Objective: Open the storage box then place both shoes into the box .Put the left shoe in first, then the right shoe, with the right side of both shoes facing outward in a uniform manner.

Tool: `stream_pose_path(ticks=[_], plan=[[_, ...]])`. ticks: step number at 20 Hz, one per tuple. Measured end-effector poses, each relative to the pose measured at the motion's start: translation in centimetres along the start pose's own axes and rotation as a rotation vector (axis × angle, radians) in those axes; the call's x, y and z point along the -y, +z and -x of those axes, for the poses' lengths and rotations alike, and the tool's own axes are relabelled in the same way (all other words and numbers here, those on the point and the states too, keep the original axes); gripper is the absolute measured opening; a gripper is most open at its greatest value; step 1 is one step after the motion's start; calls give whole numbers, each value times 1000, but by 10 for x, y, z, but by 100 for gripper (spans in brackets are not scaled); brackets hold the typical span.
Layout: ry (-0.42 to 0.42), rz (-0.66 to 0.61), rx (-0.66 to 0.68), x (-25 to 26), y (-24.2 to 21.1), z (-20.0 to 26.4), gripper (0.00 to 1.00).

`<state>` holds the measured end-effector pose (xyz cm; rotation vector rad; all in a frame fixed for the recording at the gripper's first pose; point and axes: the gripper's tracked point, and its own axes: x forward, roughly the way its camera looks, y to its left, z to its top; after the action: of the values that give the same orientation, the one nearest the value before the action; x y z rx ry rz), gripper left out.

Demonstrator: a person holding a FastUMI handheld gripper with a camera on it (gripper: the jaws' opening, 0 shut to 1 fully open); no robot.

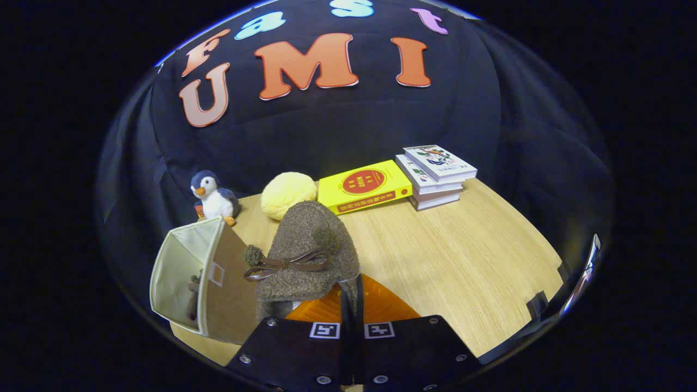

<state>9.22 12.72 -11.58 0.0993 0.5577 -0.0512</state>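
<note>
Gripper [351, 296] closed on brown shoe [307, 256], raised off tabletop [463, 256] just right of open box [188, 272]; other shoe inside box.

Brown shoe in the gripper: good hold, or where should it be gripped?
Judging by the view, the gripper is shut on the brown shoe at its thin rear collar edge, from behind. That edge suits the narrow fingers; the fuzzy rounded toe, pointing away beyond the bow, looks too bulky.
</note>
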Motion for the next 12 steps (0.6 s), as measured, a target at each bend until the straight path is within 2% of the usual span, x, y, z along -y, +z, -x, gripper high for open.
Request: stream_pose_path(ticks=[6, 12], plan=[[55, -2, 48, -88, 27, 22, 2], [99, 8, 34, -158, 19, 19, 2]])
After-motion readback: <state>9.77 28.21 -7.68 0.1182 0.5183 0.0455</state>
